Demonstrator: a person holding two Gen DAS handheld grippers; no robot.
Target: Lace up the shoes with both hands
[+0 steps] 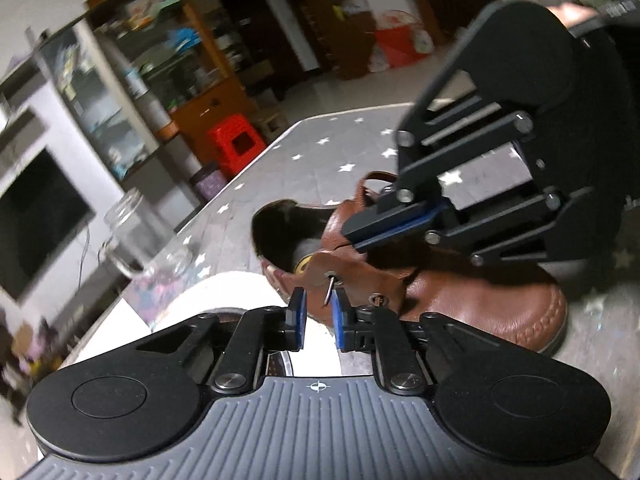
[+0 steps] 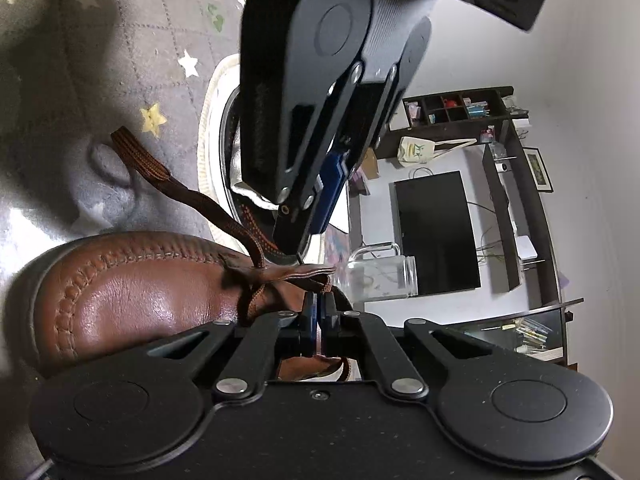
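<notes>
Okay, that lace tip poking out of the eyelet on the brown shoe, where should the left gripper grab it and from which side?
Grip the lace tip on its stiff, thin end just past the eyelet, coming from outside the flap with one pad on each side of it. It sticks out of the brown shoe toward the left gripper, whose fingers already flank it with a gap. The right gripper is shut at the opposite flap.

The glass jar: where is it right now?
The glass jar lies on its side on the star-patterned table, left of the brown shoe in the left wrist view.
</notes>
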